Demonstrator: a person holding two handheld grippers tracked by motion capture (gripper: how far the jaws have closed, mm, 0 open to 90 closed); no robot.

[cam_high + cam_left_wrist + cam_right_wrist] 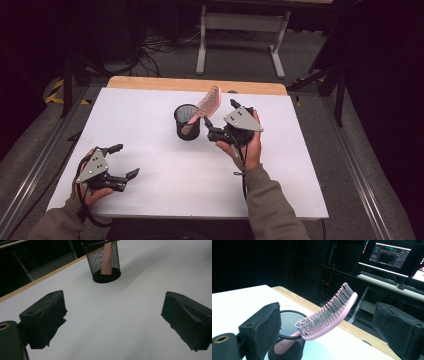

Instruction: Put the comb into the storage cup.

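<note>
Standing handle-down in the black mesh cup near the table's far edge, the pink hairbrush is leaning toward the right gripper, whose jaws are spread, holding nothing. Looking light, rigid plastic with flexible bristles; I'd grip the spine edges, not the bristles. Left gripper is idling spread near the front-left corner.

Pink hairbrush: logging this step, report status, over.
Right gripper open beside the mesh cup. Left gripper open, idle. Pink hairbrush handle-down in cup, leaning. Nothing in the way.
</note>
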